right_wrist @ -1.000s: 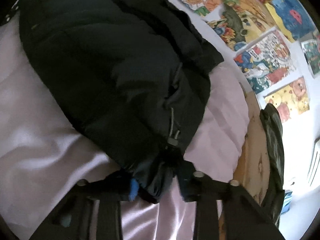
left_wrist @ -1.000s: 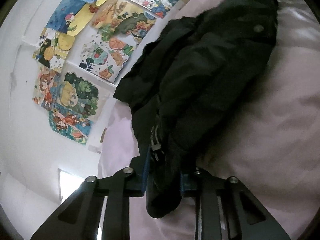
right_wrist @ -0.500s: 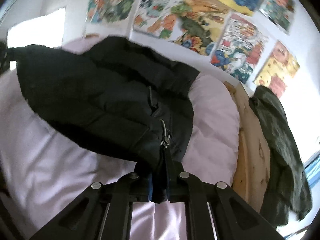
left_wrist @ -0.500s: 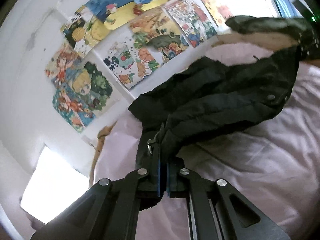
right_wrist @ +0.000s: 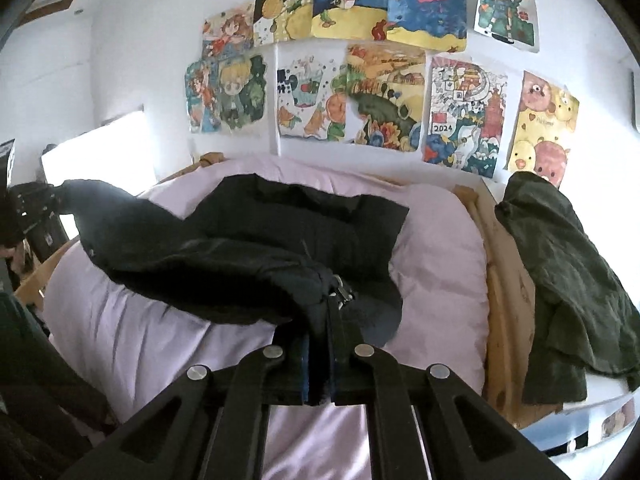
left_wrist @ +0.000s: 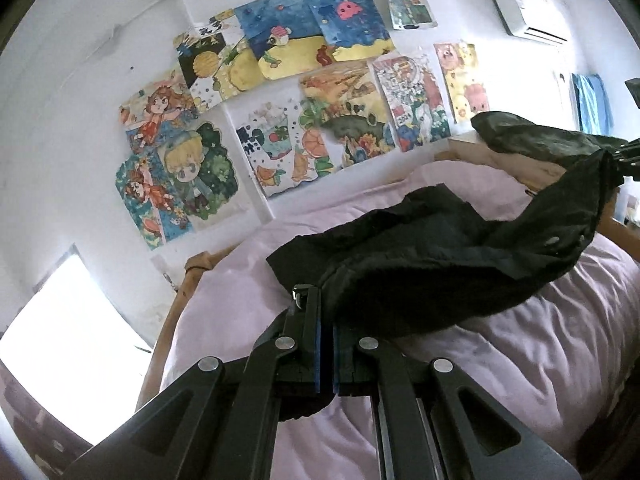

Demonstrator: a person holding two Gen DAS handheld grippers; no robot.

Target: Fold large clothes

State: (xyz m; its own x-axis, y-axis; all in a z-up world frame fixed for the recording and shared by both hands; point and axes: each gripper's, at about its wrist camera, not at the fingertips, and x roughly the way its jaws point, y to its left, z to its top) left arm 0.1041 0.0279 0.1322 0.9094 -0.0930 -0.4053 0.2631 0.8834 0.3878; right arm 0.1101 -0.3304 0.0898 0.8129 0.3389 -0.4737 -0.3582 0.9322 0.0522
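A large black padded jacket [left_wrist: 440, 264] hangs stretched over a bed with a pale pink cover [left_wrist: 520, 360]. My left gripper [left_wrist: 326, 312] is shut on one corner of its hem. My right gripper [right_wrist: 326, 320] is shut on the other corner, by the zip pull [right_wrist: 340, 290]. The jacket [right_wrist: 240, 248] is lifted at both ends and sags in the middle, its far part resting on the cover [right_wrist: 440, 240]. The right gripper shows at the right edge of the left wrist view [left_wrist: 624, 156], and the left gripper at the left edge of the right wrist view [right_wrist: 32, 204].
A dark green garment [right_wrist: 568, 280] lies over the wooden bed frame [right_wrist: 508, 320] on the right. The wall behind the bed carries several colourful drawings [left_wrist: 312, 92]. A bright window [left_wrist: 60, 328] is at the left. An air conditioner [left_wrist: 528, 16] hangs high on the wall.
Both grippers have risen and pulled apart, tilting up toward the wall. The jacket has gone from a heap on the cover to a stretched, lifted span between them.
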